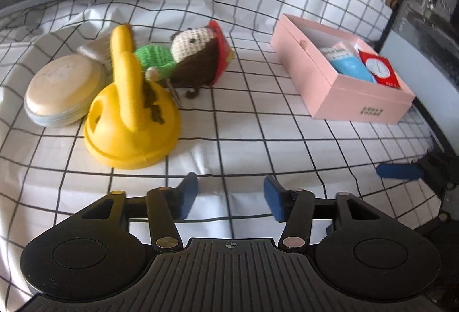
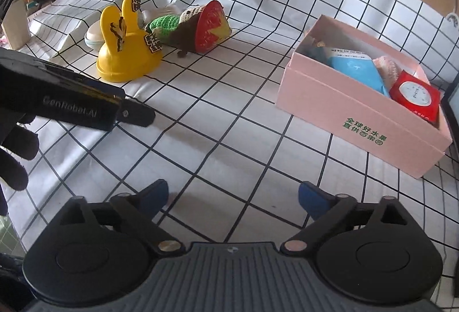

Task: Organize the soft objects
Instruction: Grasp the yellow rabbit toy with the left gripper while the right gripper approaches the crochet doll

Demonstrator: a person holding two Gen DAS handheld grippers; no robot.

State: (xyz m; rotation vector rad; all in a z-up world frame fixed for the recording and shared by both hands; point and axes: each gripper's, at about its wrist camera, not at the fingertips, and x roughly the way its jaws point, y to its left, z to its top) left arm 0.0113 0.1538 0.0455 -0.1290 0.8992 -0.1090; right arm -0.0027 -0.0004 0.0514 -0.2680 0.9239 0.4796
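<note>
Both hand-held grippers hang empty over the checked worktop [image 2: 229, 116], the left hand-held gripper [image 1: 231, 197] and right hand-held gripper [image 2: 233, 197] spread wide, presumably ready for the crocheted doll [image 1: 183, 59] lying beside the yellow bunny toy [image 1: 132, 116], well apart from the pink box [image 2: 358, 122].

At the bottom of the frame the left gripper [image 1: 229, 197] stands with jaws apart over the checked cloth [image 1: 243, 122], nothing between them. Left of centre sits a yellow toy [image 1: 129, 122], a crocheted doll [image 1: 183, 56] behind it. A pink box [image 1: 324, 82] holding packets lies at right.
</note>
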